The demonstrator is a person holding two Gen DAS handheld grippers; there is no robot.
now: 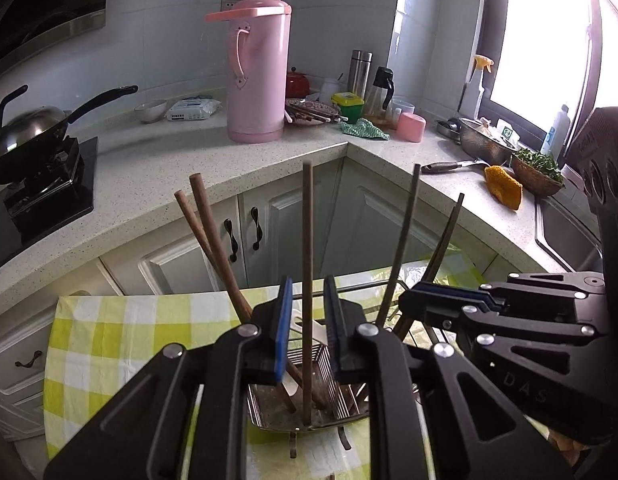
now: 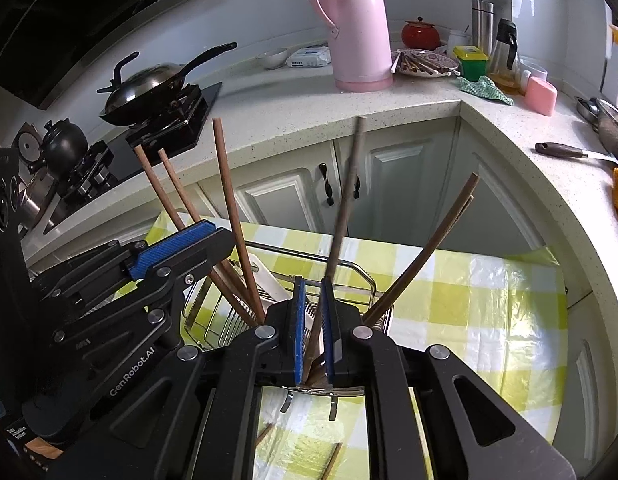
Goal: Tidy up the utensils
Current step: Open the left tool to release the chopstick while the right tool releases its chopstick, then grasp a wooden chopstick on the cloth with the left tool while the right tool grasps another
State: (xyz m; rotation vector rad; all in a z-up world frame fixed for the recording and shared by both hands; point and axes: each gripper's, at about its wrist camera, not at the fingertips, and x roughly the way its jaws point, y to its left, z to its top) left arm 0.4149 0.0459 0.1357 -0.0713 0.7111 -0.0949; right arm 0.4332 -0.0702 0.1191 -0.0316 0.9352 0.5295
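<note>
Wooden chopsticks [image 1: 307, 264], six upright in one wire rack [image 1: 341, 400].

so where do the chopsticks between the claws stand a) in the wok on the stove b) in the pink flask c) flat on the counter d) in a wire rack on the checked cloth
d, both chopsticks, one in the left view and one in the right, rise upright from the wire rack on the yellow checked cloth.

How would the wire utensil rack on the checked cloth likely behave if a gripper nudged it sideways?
The wire utensil rack looks thin and light, so it would probably slide on the glossy plastic cover. The tall leaning chopsticks might rattle and shift, perhaps tipping it.
</note>
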